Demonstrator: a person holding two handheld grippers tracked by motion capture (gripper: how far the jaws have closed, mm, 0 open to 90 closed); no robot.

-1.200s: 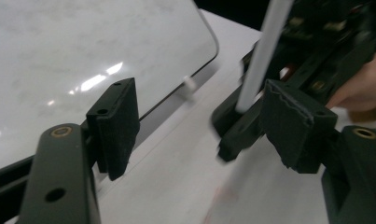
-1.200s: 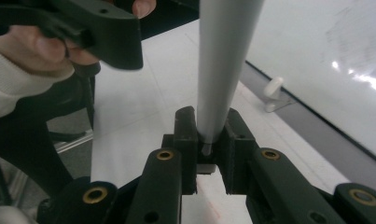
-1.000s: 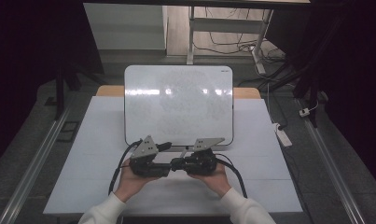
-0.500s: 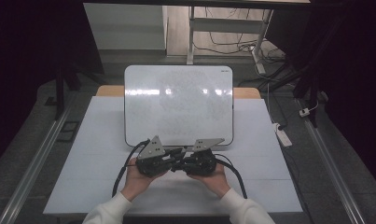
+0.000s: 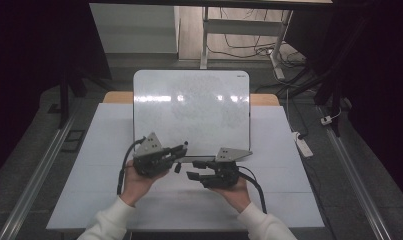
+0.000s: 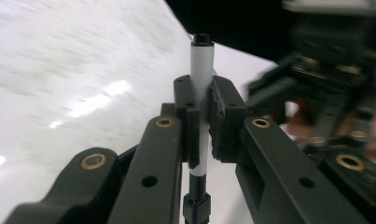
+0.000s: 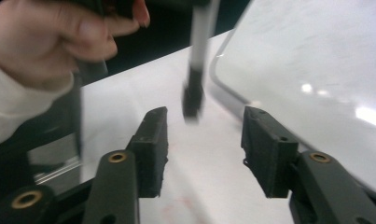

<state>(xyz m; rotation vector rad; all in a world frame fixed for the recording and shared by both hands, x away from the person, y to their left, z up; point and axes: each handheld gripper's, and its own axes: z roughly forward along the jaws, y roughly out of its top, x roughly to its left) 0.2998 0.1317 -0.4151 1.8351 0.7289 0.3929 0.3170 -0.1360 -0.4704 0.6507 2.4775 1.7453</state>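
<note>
1. Left claw [image 6: 202, 121] pinching a slim white marker pen with black ends [image 6: 200, 70], seen at frame centre in the left gripper view; pen upright between the pads.
2. Right claw [image 7: 204, 140] spread, jaws just opened, nothing pressed between them; pen's black tip [image 7: 191, 98] hanging just above the gap.
3. Glossy white rounded whiteboard [image 5: 191, 110] at centre of high view, near edge just beyond both claws.
4. White worktop [image 5: 89, 200] bare toward lower left and lower right.

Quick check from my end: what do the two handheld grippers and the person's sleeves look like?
Both the left gripper and the right gripper are black, each topped by a grey three-cornered plate, with a black cable trailing back. Brass-coloured rivets stud the jaw arms. The sleeves are white.
</note>
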